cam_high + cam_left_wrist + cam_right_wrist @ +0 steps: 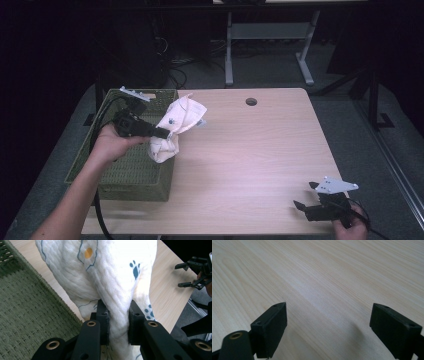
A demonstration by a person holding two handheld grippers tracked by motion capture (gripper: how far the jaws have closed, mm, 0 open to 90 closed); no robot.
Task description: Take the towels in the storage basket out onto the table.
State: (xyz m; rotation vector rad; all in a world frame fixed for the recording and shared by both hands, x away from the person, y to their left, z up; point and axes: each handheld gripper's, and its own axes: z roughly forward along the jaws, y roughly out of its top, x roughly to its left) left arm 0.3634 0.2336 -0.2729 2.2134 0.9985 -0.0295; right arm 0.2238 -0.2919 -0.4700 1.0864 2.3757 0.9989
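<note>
White cloth [176,127] clamped in left tool [162,134] beside green basket [131,170]; right tool [306,196] wide apart.

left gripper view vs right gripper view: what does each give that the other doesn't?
Left gripper view alone: the white printed cloth pinched between the left gripper jaws, the green basket rim beside it, and the right gripper far off with its jaws apart.

Right gripper view alone: a close look along the right gripper's own spread jaws, nothing between them.

Both: the light wooden table and black jaws rising from the bottom edge.
</note>
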